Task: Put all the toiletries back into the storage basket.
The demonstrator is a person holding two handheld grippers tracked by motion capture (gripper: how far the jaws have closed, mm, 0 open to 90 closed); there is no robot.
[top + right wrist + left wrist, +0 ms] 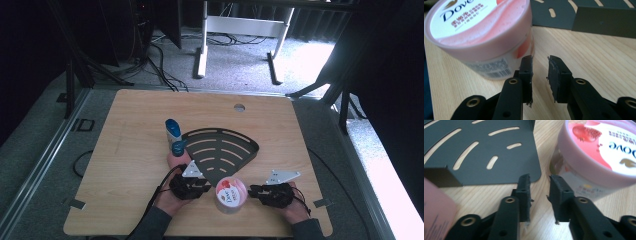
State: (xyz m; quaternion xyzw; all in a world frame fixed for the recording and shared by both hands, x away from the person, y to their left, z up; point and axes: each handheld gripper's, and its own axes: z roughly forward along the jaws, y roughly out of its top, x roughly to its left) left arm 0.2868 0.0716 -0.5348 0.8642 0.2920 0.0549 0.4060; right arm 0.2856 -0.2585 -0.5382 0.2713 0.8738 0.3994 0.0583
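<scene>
Flanking the jar, both tongs stand slightly spread with nothing between their pads; the left gripper [539, 195] shows a narrow gap of bare wood between its jaws, and the right gripper [540, 76] shows the same; neither touches anything. Between them, near the front edge of the table [125, 150], stands the pink-lidded Dove jar [230, 194], upright, just beside each gripper but apart from both; in the left gripper view it sits ahead and to the right of the jaws, in the right gripper view ahead and to the left. Just behind it lies the black slotted corner shelf [220, 150], flat on the wood, with nothing on it; a blue-capped bottle [174, 136] stands at its left edge. Judging from this, the work has hardly begun: the jar is not gripped, and if it is meant for the shelf, grasping, lifting and placing all remain. A blurred pink surface [436, 207] at the left of the left gripper view is hard to identify; the jar's lid is cut off by the frame in both gripper views.
</scene>
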